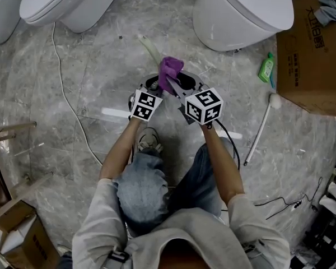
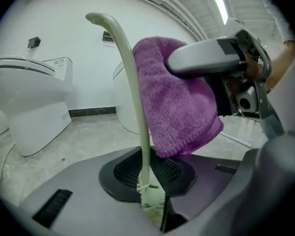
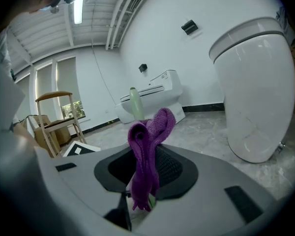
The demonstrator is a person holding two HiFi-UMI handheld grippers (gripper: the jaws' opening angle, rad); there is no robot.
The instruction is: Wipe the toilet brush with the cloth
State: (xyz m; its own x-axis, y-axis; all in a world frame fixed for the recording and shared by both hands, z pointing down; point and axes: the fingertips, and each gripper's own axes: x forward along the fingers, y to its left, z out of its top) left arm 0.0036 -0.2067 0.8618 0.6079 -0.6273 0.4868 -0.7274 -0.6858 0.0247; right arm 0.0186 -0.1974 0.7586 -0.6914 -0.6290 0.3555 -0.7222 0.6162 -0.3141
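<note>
**A:** Low over the floor, short of the white toilet (image 1: 241, 10): toilet brush (image 2: 132, 92), stem pinched near its end in the left gripper (image 2: 150, 200), long axis running straight out from the jaws.

**B:** Cloth?

**A:** Purple cloth (image 2: 179, 102), bunched, with the right gripper (image 3: 137, 200) clamped on it. It lies just right of the stem; contact unclear.

**B:** Containers?

**A:** Cardboard box (image 1: 316, 49) far right, grey rag (image 1: 331, 7) on top, well apart.

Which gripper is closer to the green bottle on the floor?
Right. The right gripper, holding the purple cloth, has the green bottle off to its right. The left gripper, clamped on the toilet brush handle, sits farther away, beyond the right gripper.
</note>
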